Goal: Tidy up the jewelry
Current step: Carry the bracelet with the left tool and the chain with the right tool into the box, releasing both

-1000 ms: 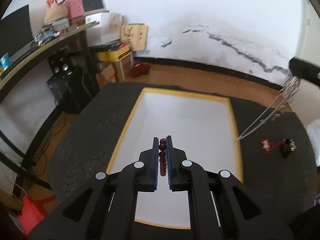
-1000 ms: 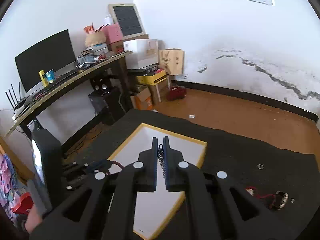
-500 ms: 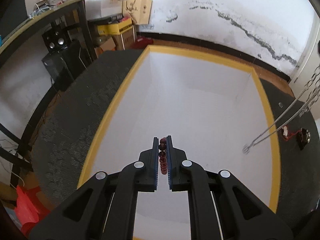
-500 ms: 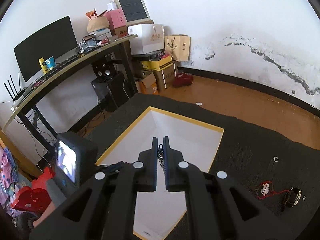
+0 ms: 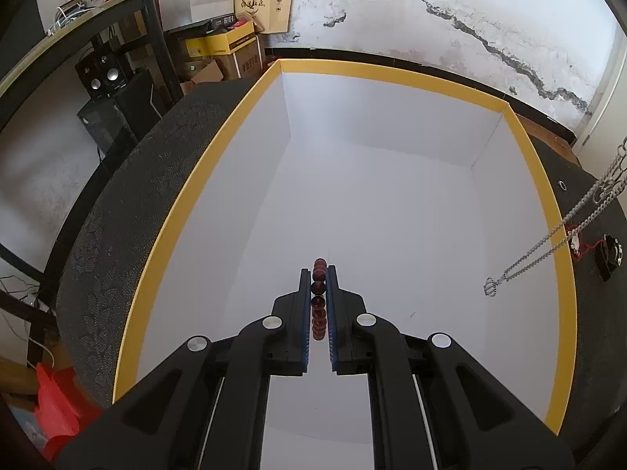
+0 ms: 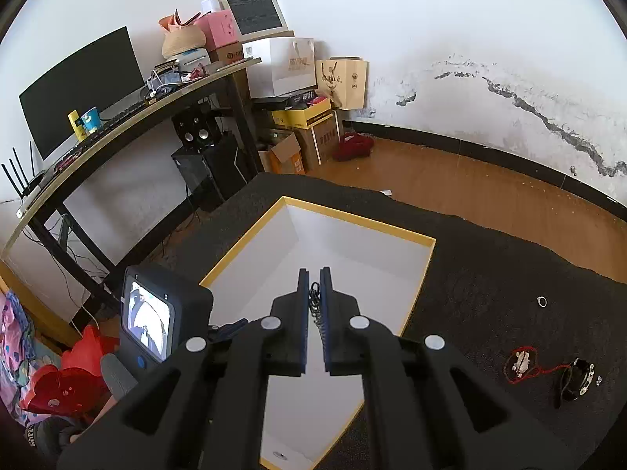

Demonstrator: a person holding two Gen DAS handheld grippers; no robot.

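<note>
White box (image 5: 392, 196) below bead bracelet (image 5: 319, 297) between left tongs (image 5: 318, 274)

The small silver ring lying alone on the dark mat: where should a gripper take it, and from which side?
The ring lies flat on the mat, apart from the box. Probably best from straight above, fingers either side of the band, pinching across its outer edge; flat as it lies, a sideways approach finds little to catch.

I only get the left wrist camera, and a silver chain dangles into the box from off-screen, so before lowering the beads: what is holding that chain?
Observer: The right gripper, shut on the chain over the box.
Operator: Anything beyond the dark band at my right edge?
Observer: A tiny pale bit on the mat beside the dark band.
Operator: Is my gripper visible there?
Observer: Only a lit screen on its back, left of the box.
</note>
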